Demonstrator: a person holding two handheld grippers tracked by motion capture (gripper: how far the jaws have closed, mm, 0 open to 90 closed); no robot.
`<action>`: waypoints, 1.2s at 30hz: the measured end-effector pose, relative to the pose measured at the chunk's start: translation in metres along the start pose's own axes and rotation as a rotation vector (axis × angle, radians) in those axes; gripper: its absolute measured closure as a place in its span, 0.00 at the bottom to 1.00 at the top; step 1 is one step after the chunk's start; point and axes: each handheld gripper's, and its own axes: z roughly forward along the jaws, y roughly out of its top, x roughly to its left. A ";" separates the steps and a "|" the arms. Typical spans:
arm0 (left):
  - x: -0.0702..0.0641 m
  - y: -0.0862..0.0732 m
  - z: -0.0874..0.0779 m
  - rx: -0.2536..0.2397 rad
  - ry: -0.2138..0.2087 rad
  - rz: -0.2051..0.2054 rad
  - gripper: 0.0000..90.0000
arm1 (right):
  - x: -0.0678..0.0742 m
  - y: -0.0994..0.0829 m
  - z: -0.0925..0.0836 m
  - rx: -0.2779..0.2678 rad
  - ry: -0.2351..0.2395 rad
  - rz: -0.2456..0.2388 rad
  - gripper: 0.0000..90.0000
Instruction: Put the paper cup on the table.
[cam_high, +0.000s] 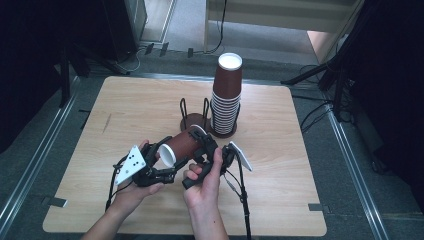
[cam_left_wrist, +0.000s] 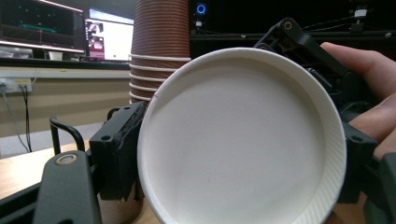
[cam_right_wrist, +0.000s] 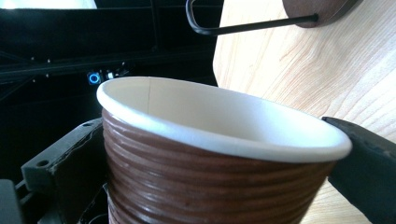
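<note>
Nearest the person, both hands are holding one brown paper cup (cam_high: 181, 145) on its side just above the wooden surface (cam_high: 280, 200). The left hand-held gripper (cam_high: 162, 165) is clamping the cup near its white rim: in the left gripper view its jaws are sitting at either side of the cup (cam_left_wrist: 243, 140), and the left pad is pressing against the wall beside the rim. The right hand-held gripper (cam_high: 205, 145) is gripping the same cup farther toward its base; in the right gripper view its black jaws are flanking the ribbed cup (cam_right_wrist: 219, 168) closely, closed around it. The cup's open mouth is facing the person's left.

Just beyond, a dark wire cup holder (cam_high: 195, 117) is standing on the surface. Beside it, a tall stack of brown cups (cam_high: 226, 95) is rising upright from the holder's base.
</note>
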 end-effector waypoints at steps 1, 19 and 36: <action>0.000 0.000 0.000 0.000 -0.002 -0.001 0.24 | -0.001 0.001 0.001 0.008 0.004 0.003 0.00; -0.001 0.000 -0.001 0.011 -0.012 0.006 0.22 | -0.008 0.003 0.001 0.029 0.057 -0.001 0.07; 0.003 0.001 -0.010 0.035 0.020 -0.039 0.12 | -0.003 0.005 0.000 -0.005 0.069 -0.050 0.12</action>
